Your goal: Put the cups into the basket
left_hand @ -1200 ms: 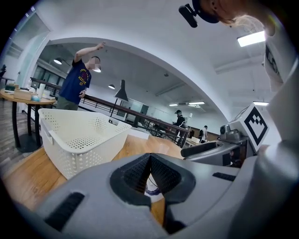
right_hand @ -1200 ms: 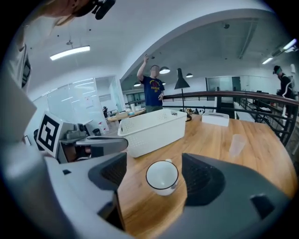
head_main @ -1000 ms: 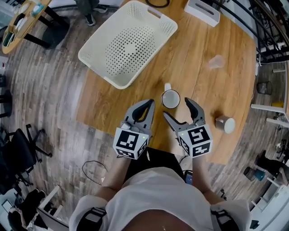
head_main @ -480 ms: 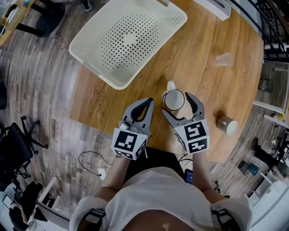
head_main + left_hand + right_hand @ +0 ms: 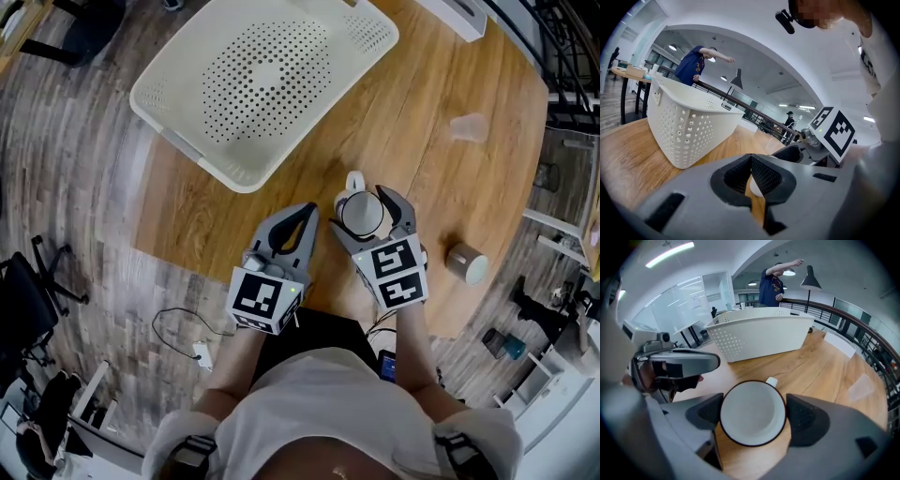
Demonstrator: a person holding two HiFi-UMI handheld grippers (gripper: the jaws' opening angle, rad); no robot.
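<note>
A white mug [image 5: 361, 214] [image 5: 752, 413] stands upright on the wooden table, its handle pointing away from me. My right gripper [image 5: 364, 212] [image 5: 752, 416] is tilted down over it, one jaw on each side of the rim. Its jaws have just been opening and stand open with the mug between them. My left gripper [image 5: 306, 212] [image 5: 751, 161] is just left of the mug, shut on nothing. The white perforated basket [image 5: 230, 178] [image 5: 689, 126] [image 5: 764, 336] sits at the far left. A clear plastic cup [image 5: 469, 127] [image 5: 860, 387] and a grey cup [image 5: 466, 262] on its side lie to the right.
A white box [image 5: 459, 14] [image 5: 839, 343] sits at the table's far edge. The near table edge runs just under both grippers. A cable [image 5: 178, 328] lies on the floor at left. A person [image 5: 773, 284] stands beyond the basket.
My right gripper has moved forward and down, so that its jaws now straddle the mug. The left gripper has sunk a little beside it, still shut.
</note>
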